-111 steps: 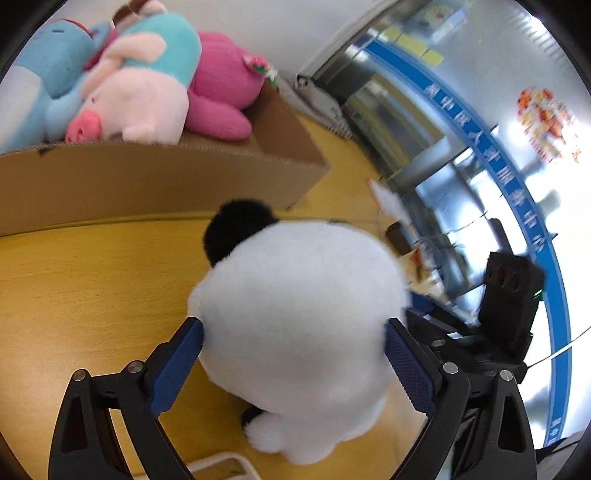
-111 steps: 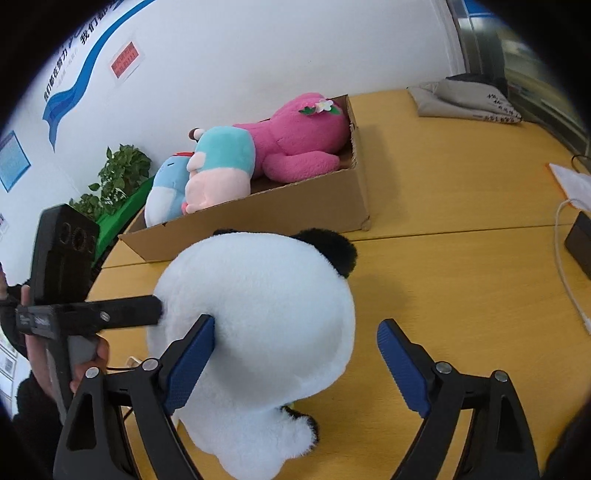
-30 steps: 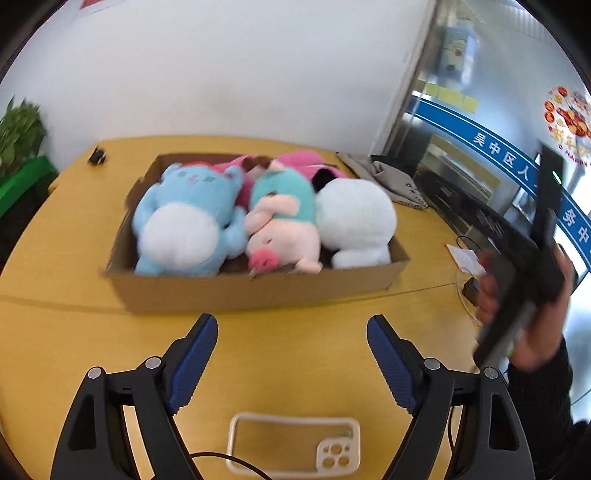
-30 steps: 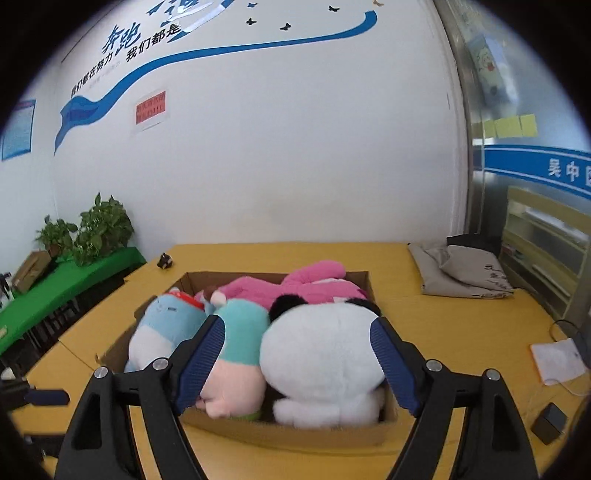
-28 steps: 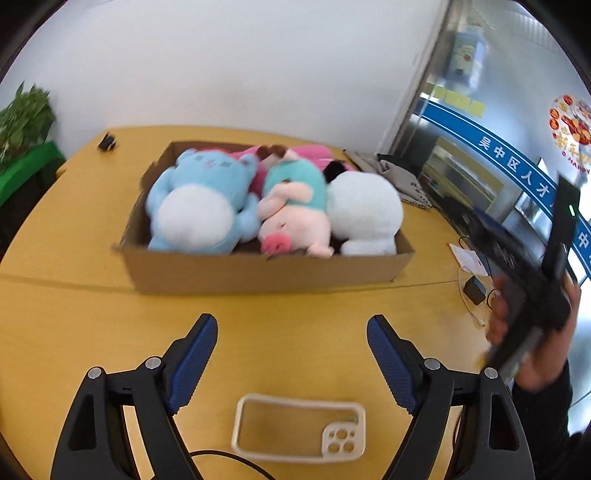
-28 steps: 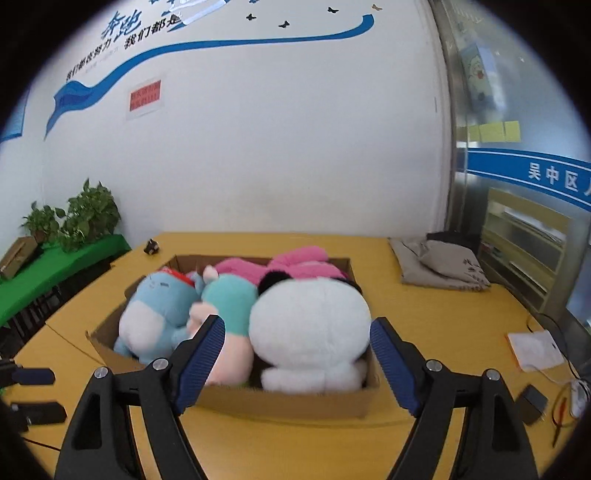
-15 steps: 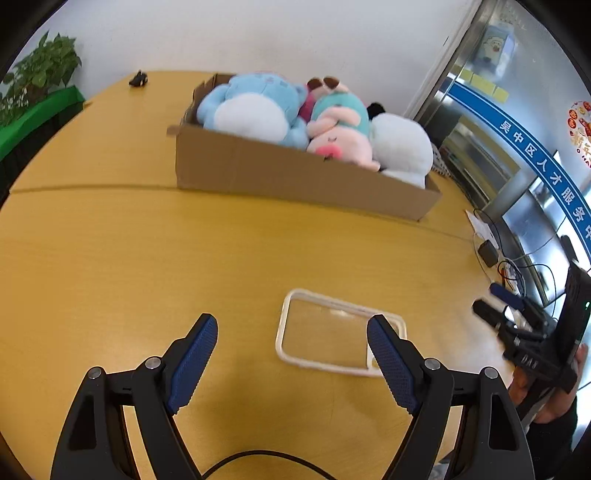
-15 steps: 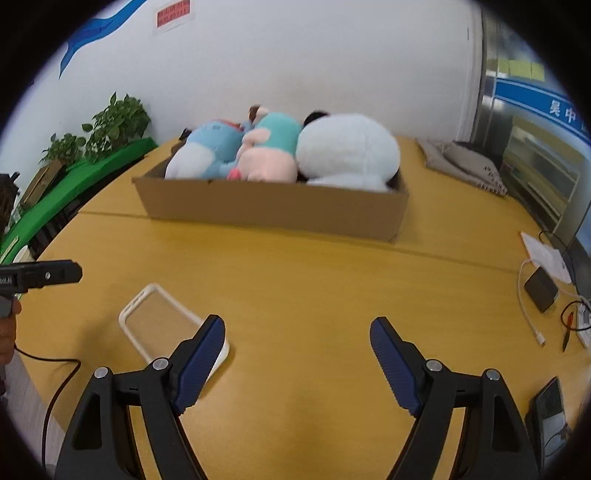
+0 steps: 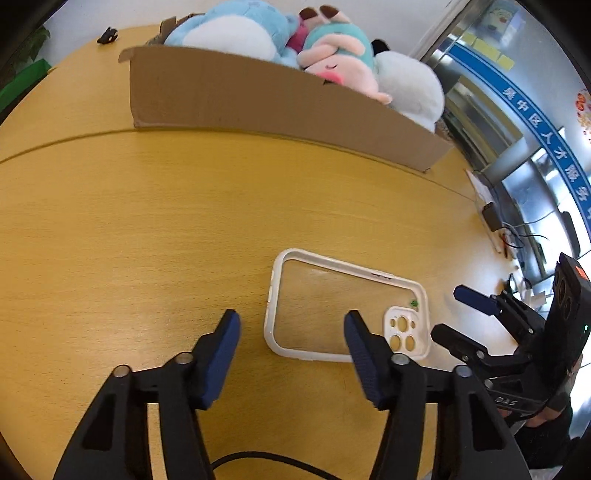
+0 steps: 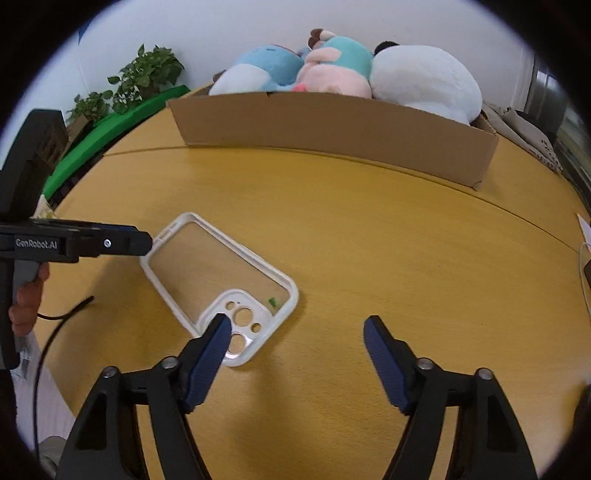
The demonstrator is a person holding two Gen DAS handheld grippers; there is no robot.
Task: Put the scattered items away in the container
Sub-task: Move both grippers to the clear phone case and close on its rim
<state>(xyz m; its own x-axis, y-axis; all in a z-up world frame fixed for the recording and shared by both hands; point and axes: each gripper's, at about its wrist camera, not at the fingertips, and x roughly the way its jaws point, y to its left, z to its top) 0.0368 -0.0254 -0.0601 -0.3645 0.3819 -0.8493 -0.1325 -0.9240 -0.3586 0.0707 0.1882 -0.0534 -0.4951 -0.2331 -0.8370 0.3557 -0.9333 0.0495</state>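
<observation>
A clear phone case with a white rim lies flat on the yellow table. My left gripper hangs over the case's plain end, jaws closing, pads pressing on nothing. My right gripper hovers at the camera-hole end of the case, its left finger overlapping that corner, jaws also closing on nothing. Farther back, the cardboard box holds a blue plush, a pink and teal pig and the white panda.
A black cable runs along the near edge under my left gripper. A charger with wires sits at the table's right side. Grey cloth lies behind the box, plants at the far left. A hand holds the left gripper.
The panda, gripped by both grippers at first, now lies in the box. Both grippers have sunk and tilted down toward the phone case, and their jaws have narrowed.
</observation>
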